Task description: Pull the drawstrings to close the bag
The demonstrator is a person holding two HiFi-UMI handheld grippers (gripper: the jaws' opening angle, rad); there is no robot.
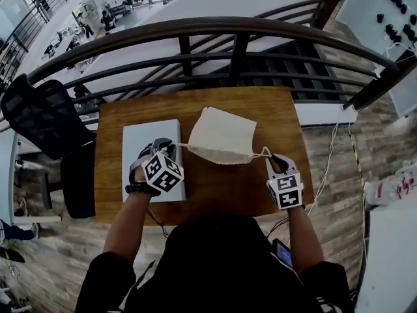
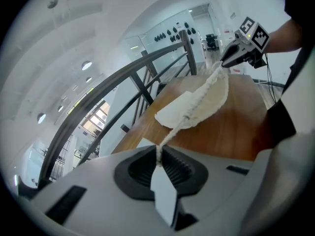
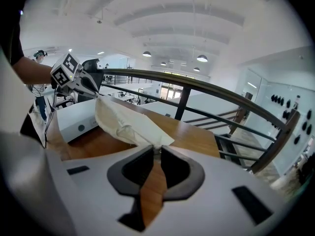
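Note:
A cream cloth drawstring bag [image 1: 221, 135] lies on the wooden table [image 1: 221, 188], its gathered mouth toward me. My left gripper [image 1: 172, 145] is at the bag's left end, shut on the left drawstring [image 2: 170, 132], which runs taut from the jaws to the bag [image 2: 204, 100]. My right gripper [image 1: 272, 156] is at the bag's right end, shut on the right drawstring [image 1: 262, 152], pinched close to the bag [image 3: 125, 122]. Each gripper shows in the other's view: the right gripper [image 2: 227, 59] and the left gripper [image 3: 93, 88], both at the bag's ends.
A flat white box [image 1: 140, 142] lies on the table's left part, under my left gripper. A dark metal railing [image 1: 215, 28] runs past the table's far edge. A black office chair [image 1: 45, 119] stands to the left. A phone [image 1: 283, 253] is near my right forearm.

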